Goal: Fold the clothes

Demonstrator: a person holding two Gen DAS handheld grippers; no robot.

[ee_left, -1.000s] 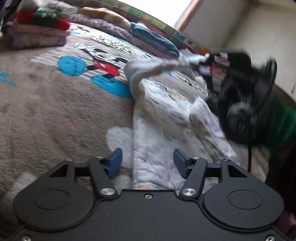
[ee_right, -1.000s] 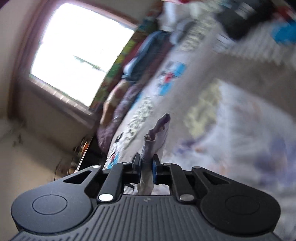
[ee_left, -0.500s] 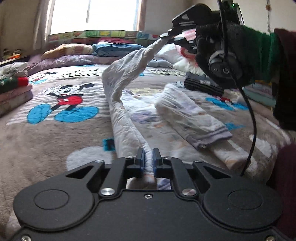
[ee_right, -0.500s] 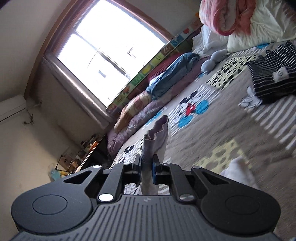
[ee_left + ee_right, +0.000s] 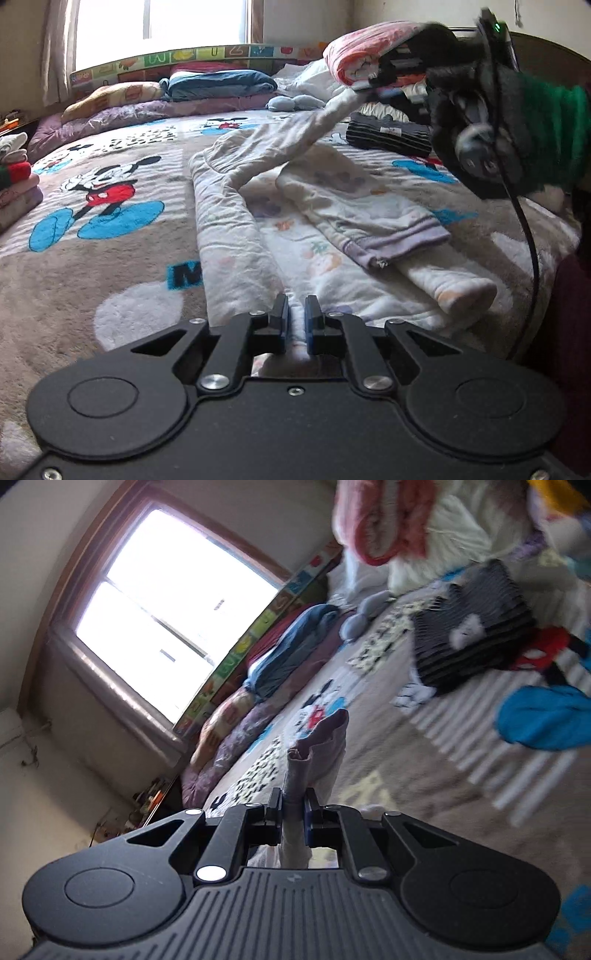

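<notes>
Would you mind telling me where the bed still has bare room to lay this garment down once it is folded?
The blanket is bare left of the garment, across the Mickey print up to the stack at the left edge. The right side is crowded: striped top, pink bedding and the right gripper.

I see a Mickey Mouse blanket (image 5: pixel 92 229) spread over the bed, a bright window (image 5: pixel 177 602) behind it, and a row of pillows (image 5: pixel 110 96) beneath the sill, a folded blue cover (image 5: pixel 221 83) on top. A striped black bundle (image 5: pixel 472 642) lies near a pink rolled quilt (image 5: pixel 365 51). Folded laundry (image 5: pixel 14 184) is stacked at my far left
</notes>
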